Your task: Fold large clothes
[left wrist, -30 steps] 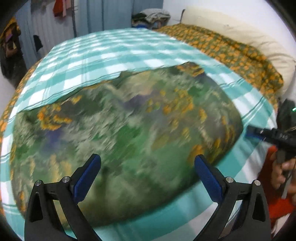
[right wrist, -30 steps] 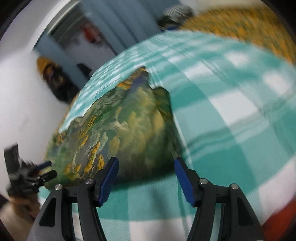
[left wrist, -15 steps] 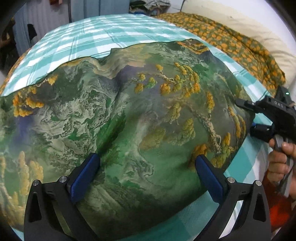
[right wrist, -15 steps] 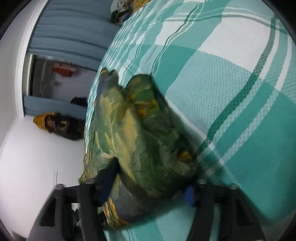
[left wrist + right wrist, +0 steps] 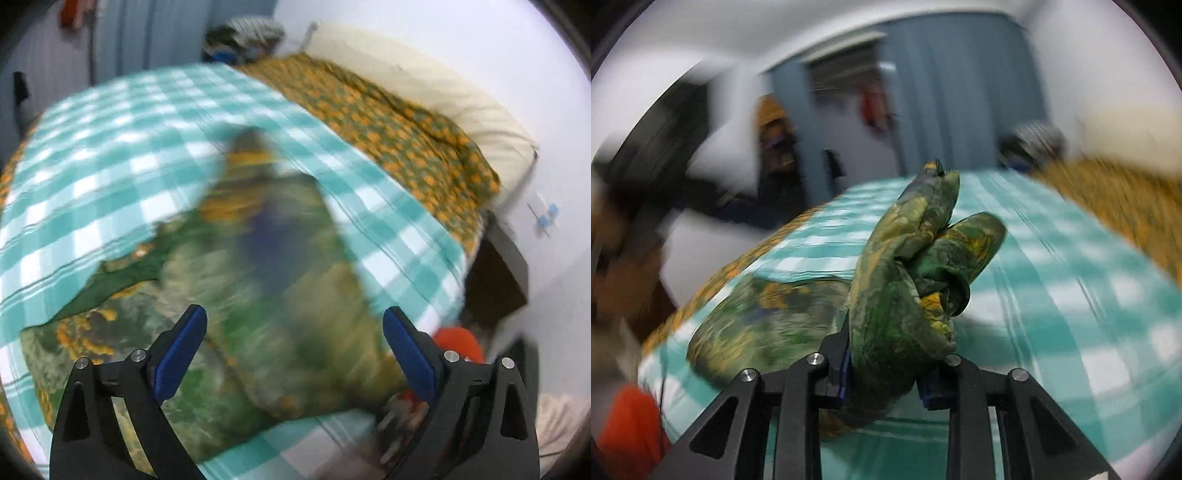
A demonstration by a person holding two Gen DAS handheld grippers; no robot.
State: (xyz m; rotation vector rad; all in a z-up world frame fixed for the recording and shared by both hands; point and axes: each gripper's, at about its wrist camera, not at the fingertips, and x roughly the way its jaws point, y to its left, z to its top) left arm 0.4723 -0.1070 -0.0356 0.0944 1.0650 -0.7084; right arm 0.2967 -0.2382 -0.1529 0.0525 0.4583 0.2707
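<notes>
Green fabric with a yellow, orange and dark blue landscape print, the large garment [image 5: 207, 332], is spread over the teal-and-white checked bedsheet [image 5: 110, 147] that covers the bed. In the left wrist view much of the garment is blurred; one portion is raised above the sheet and a flatter portion is laid on the sheet at the lower left.

The left tongs [image 5: 293, 354] are held spread wide above the garment. Nothing is gripped between the blue pads [image 5: 181, 350], and contact with the cloth cannot be determined.

The right tongs [image 5: 884, 380] are pressed together on a bunched fold of the garment [image 5: 905, 280]. The gathered cloth is seen rising from between the black fingers and standing up above the bedsheet [image 5: 1071, 295], while the remainder of the garment is draped down to the left onto the sheet.

An orange-and-green floral blanket [image 5: 388, 122] is laid along the far right side of the bed, and a cream pillow [image 5: 443, 88] is placed beside it against the white wall. Blue-grey curtains [image 5: 960, 92] are seen beyond the bed. A blurred red-orange shape [image 5: 458, 341] is visible near the right fingertip of the left tongs; what it is cannot be told.
</notes>
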